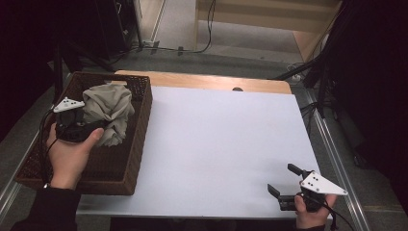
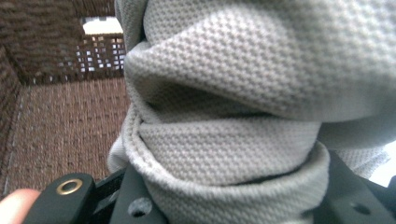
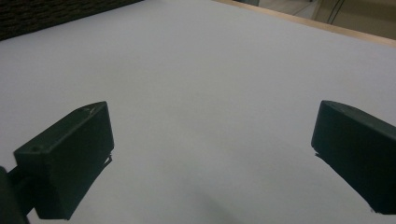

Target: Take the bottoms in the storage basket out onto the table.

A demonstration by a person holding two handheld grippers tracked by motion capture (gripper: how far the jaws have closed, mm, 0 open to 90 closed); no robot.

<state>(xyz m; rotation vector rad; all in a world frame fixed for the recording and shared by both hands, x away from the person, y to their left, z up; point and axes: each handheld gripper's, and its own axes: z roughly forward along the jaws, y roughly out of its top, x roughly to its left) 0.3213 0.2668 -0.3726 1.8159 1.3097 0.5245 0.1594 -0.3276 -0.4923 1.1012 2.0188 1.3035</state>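
One grey knitted garment point(image 1: 108, 113) is gripped in a bunch between the jaws of the left gripper point(image 1: 89, 126), which is held above the floor of the brown wicker basket point(image 1: 137, 144) at the left end of the desk point(image 1: 226, 144). In the left gripper view the cloth point(image 2: 233, 116) is seen wadded thickly between the jaws, so they are closed on it while standing apart. The lift out of the basket is judged to be begun; carrying the garment over to the white desk surface and laying it out appear to be left. The right gripper point(image 1: 285, 182) is held at the near right edge of the desk with jaws wide apart and nothing between them. What kind of garment it is cannot be made out, and its lower folds are hidden behind the basket wall.
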